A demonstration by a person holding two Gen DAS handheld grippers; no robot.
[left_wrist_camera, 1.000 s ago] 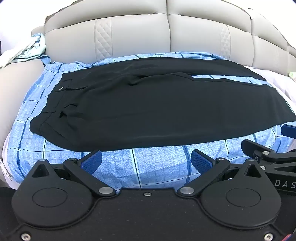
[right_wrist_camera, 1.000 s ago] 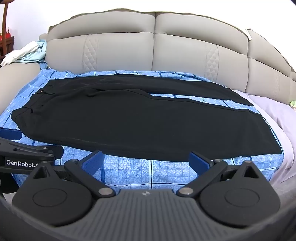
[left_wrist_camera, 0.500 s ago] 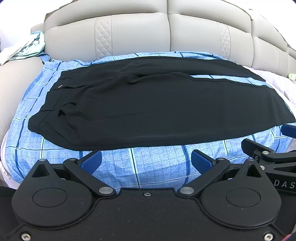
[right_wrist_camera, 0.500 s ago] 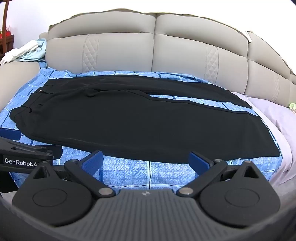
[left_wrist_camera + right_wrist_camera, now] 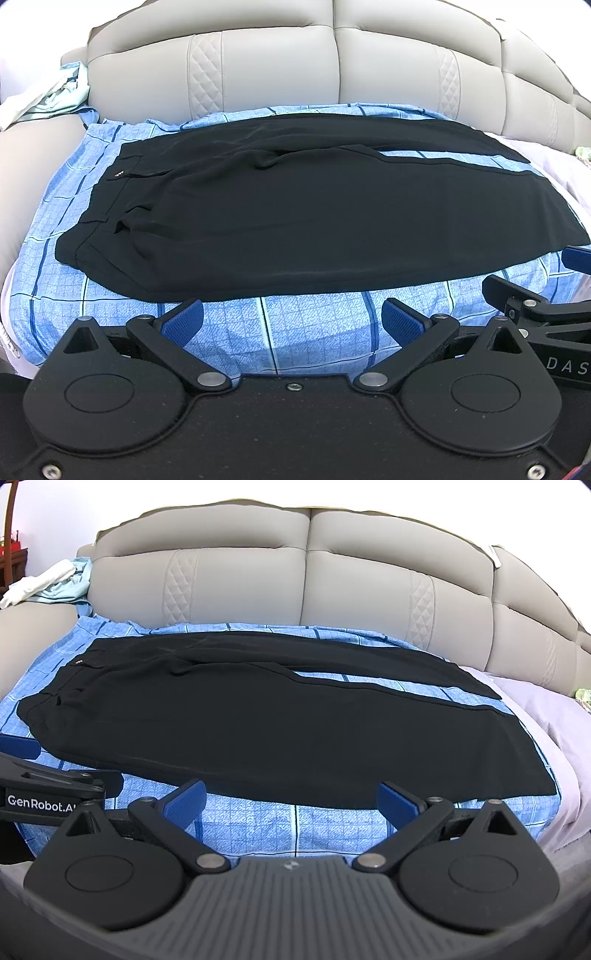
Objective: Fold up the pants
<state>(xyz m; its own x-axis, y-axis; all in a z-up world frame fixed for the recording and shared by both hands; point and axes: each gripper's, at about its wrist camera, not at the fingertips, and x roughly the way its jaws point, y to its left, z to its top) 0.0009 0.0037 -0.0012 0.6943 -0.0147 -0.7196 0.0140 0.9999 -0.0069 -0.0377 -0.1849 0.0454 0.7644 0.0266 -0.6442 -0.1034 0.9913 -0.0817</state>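
Note:
Black pants (image 5: 295,206) (image 5: 280,723) lie flat across a blue checked sheet (image 5: 314,332) (image 5: 295,823) on a sofa, waistband at the left, both legs running to the right with a narrow strip of sheet between them. My left gripper (image 5: 291,319) hovers open just short of the pants' near edge, nothing between its blue pads. My right gripper (image 5: 291,797) is open too, level with the near leg's lower edge. Each gripper shows at the side of the other's view.
The grey sofa backrest (image 5: 332,70) (image 5: 310,579) rises behind the pants. Light clothes (image 5: 48,579) are piled on the left armrest. A lilac cloth (image 5: 546,716) covers the seat to the right of the sheet.
Both views have shifted slightly; the pants sit a little nearer and more to the right in the left wrist view. Both grippers stay open.

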